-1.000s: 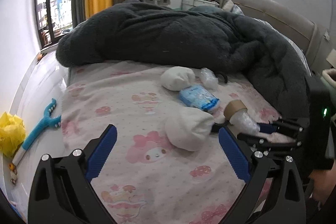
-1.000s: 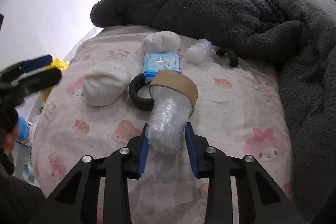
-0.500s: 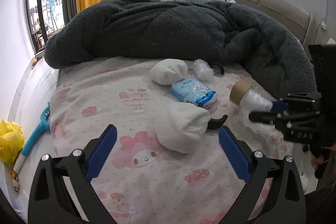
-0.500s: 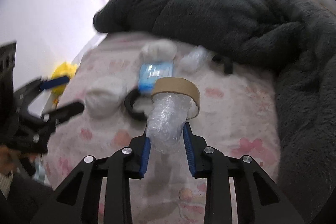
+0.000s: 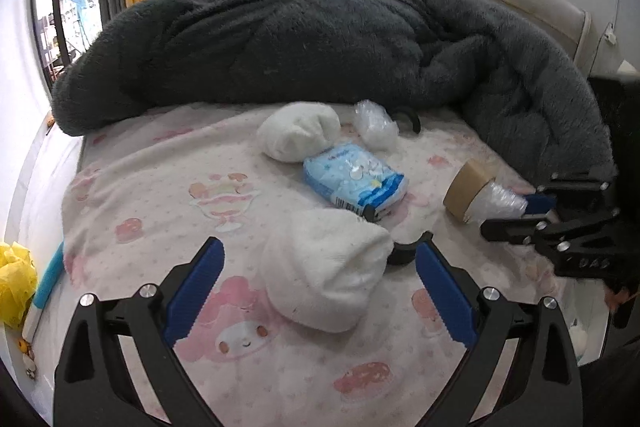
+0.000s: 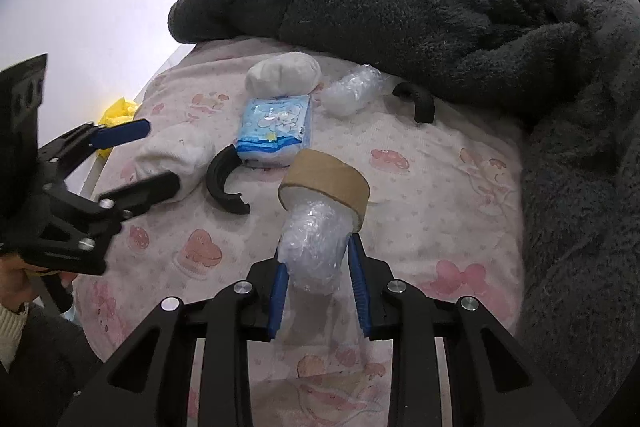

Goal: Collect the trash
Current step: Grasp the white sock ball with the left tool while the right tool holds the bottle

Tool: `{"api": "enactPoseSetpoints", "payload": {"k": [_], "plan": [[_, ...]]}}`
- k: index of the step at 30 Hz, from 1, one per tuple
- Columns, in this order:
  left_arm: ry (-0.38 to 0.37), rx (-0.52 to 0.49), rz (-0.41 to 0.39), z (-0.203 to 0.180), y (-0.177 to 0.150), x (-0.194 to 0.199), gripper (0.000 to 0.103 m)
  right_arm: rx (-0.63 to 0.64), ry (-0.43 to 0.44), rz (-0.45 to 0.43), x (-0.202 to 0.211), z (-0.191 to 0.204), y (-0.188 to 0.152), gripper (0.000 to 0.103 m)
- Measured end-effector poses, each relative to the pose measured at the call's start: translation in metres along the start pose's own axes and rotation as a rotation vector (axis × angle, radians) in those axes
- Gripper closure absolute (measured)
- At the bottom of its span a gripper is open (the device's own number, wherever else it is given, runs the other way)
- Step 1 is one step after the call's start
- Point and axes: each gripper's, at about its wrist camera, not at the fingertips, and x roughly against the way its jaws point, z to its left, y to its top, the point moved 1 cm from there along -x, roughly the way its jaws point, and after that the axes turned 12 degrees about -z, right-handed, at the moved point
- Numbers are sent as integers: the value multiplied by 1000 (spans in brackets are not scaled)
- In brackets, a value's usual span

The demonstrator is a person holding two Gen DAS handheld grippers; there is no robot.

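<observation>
right tool (image 6: 316,287) still clamps plastic wad (image 6: 314,247), now lifted; left tool (image 5: 318,283) stays wide open

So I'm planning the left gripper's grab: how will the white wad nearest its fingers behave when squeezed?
The white wad looks soft and fuzzy, so it will probably compress and deform rather than resist. It seems light for its bulk, since it barely dents the bedsheet. Its lumpy, flattened shape suggests it won't roll, and the fuzzy surface should grip well between the open left gripper fingers.
</observation>
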Motion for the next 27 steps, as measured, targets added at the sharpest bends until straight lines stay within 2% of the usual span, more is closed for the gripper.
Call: {"api": "enactPoseSetpoints", "payload": {"k": [3, 4, 5, 10, 12, 15, 18, 27], "plan": [[-11, -11, 22, -2, -3, -9, 16, 2, 5, 1, 3, -2, 4, 74], [-19, -8, 34, -2, -3, -12, 24, 2, 7, 7, 4, -2, 6, 74], [-30, -5, 47, -2, -4, -15, 28, 3, 9, 13, 4, -2, 6, 74], [-64, 20, 45, 1, -2, -19, 34, 24, 10, 86, -2, 2, 7, 74], [-69, 30, 43, 4, 0, -19, 35, 49, 13, 130, -10, 7, 4, 74], [-76, 31, 44, 5, 1, -18, 35, 66, -10, 143, -15, 14, 5, 74], [-80, 32, 42, 8, 2, -14, 35, 66, -32, 126, -14, 18, 11, 66], [-67, 37, 29, 25, 2, 4, 36, 118, -128, 89, -13, 34, 26, 66]]}}
